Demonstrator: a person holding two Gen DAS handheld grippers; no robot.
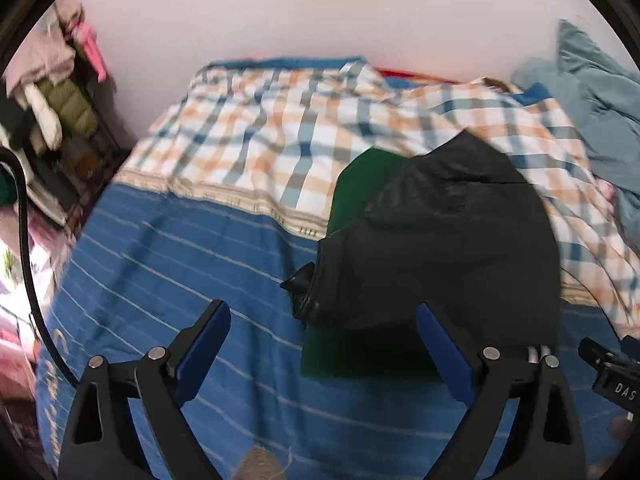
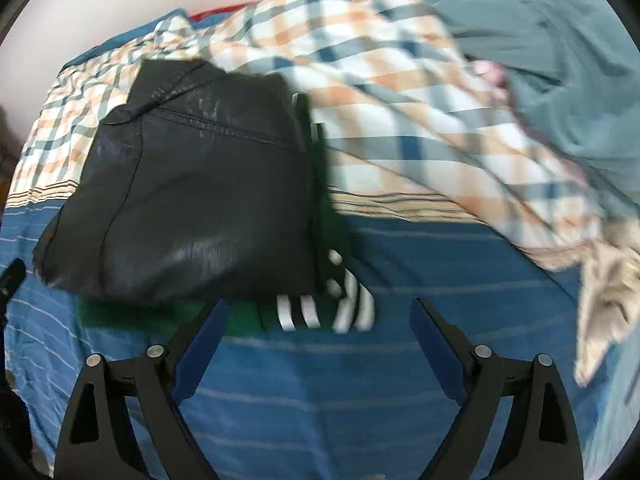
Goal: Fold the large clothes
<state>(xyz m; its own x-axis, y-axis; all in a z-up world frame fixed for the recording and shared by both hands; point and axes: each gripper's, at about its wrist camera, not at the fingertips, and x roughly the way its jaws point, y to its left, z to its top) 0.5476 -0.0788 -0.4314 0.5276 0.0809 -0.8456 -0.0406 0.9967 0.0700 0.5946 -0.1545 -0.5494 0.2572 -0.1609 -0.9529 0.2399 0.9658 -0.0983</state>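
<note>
A folded black leather-like jacket (image 1: 440,248) lies on top of a folded green garment (image 1: 360,184) on the blue striped bed sheet (image 1: 180,264). In the right wrist view the black jacket (image 2: 192,192) covers the green garment (image 2: 240,320), whose white-striped cuff (image 2: 332,308) sticks out at the front. My left gripper (image 1: 324,340) is open and empty, just in front of the stack's left edge. My right gripper (image 2: 316,332) is open and empty, just in front of the striped cuff.
A plaid orange-and-blue quilt (image 1: 280,128) lies behind the stack, also in the right wrist view (image 2: 400,92). A teal blanket (image 2: 540,48) is at the right. A rack of clothes (image 1: 60,100) stands left of the bed. The wall (image 1: 300,12) is behind.
</note>
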